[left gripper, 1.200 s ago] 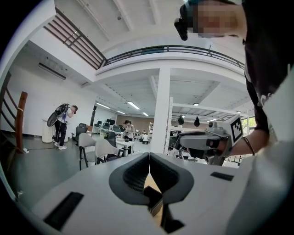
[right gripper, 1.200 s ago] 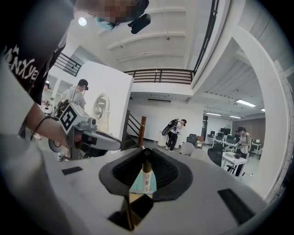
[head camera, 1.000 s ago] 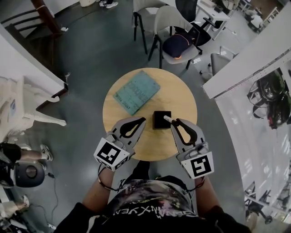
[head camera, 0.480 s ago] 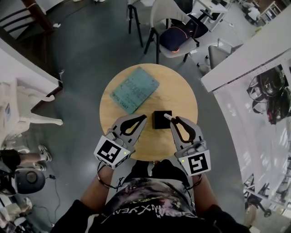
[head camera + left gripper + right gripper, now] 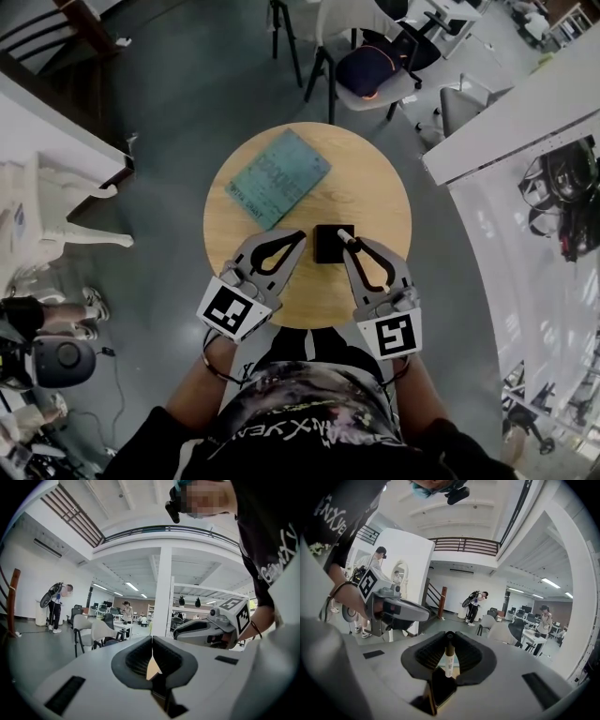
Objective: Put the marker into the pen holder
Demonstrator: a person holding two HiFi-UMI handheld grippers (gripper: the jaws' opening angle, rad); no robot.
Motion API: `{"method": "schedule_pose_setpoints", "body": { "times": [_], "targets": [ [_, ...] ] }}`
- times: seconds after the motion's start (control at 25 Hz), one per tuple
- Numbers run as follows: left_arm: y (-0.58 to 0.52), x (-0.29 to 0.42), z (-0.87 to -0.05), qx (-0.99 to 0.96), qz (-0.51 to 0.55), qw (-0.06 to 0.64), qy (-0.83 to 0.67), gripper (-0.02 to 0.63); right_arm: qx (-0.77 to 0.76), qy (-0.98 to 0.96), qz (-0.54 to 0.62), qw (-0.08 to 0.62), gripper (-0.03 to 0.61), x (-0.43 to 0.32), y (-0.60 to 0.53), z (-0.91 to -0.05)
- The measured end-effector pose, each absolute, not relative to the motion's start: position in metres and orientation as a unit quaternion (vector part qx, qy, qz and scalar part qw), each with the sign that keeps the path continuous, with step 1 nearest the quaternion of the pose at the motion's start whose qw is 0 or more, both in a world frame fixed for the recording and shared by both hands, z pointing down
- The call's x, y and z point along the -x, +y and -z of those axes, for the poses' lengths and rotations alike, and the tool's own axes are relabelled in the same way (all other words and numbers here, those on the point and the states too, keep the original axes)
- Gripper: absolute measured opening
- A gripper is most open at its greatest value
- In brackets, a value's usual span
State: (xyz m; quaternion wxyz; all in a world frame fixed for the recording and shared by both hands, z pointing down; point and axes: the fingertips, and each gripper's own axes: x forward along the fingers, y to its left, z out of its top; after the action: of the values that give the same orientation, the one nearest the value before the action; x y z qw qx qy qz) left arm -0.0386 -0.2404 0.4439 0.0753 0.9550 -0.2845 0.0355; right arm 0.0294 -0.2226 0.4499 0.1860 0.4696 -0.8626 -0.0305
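A black square pen holder [image 5: 328, 246] stands on the round wooden table [image 5: 375, 192], near its front edge. My right gripper [image 5: 350, 244] is shut on a white marker [image 5: 344, 236], whose end sits at the holder's right rim. In the right gripper view the marker [image 5: 448, 660] stands upright between the pads, with the holder [image 5: 440, 688] just below it. My left gripper [image 5: 298, 237] is shut and holds nothing; its tip lies just left of the holder. The left gripper view shows its jaws [image 5: 152, 654] pressed together.
A teal book [image 5: 277, 190] lies on the table's back left part. Chairs [image 5: 375, 66] stand on the grey floor beyond the table. A white counter [image 5: 506, 108] runs along the right, white furniture [image 5: 47, 187] on the left. The person's torso is at the table's near edge.
Both grippers have closed in a little on the pen holder. The marker's end has shifted from beside the holder's right side onto its right rim.
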Motion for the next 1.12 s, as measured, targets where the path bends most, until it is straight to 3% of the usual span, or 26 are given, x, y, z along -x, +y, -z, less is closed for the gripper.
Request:
{"method": "schedule_pose_setpoints", "body": {
  "times": [1.12],
  "targets": [
    [-0.237,0.012,-0.484,-0.944,-0.049,0.087,-0.315,0.02,-0.448,-0.867,-0.066,0.207,0.069,-0.036,-0.227,-0.549]
  ]
}}
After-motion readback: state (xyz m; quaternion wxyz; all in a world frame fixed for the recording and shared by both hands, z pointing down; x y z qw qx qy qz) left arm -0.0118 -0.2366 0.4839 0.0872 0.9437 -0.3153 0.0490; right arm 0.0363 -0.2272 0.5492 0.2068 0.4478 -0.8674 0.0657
